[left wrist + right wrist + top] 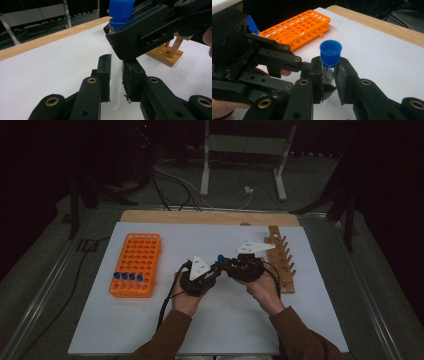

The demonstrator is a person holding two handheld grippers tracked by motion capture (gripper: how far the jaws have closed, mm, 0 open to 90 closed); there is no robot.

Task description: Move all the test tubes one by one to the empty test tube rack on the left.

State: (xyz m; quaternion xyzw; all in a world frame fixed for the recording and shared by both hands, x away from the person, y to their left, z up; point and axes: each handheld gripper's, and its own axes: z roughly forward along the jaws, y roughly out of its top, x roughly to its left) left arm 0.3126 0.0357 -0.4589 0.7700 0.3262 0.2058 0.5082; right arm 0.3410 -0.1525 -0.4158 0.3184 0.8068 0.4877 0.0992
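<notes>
A clear test tube [327, 75] with a blue cap [330, 52] stands upright between both grippers over the middle of the white table sheet [215, 320]. My right gripper [330, 63] is shut on the tube just under the cap. My left gripper [116, 62] is shut on the tube [115, 92] lower down, with the rounded bottom showing below its pads. In the high view the two grippers [215, 267] [229, 262] meet tip to tip, and the cap [220, 257] shows between them. A hand holds each gripper from below.
An orange tube rack [136, 265] lies at the left, with several blue-capped tubes [127, 276] in its near row. A wooden peg rack [281, 262] lies at the right, close behind the right hand. A wooden board edge [210, 216] borders the sheet's far side.
</notes>
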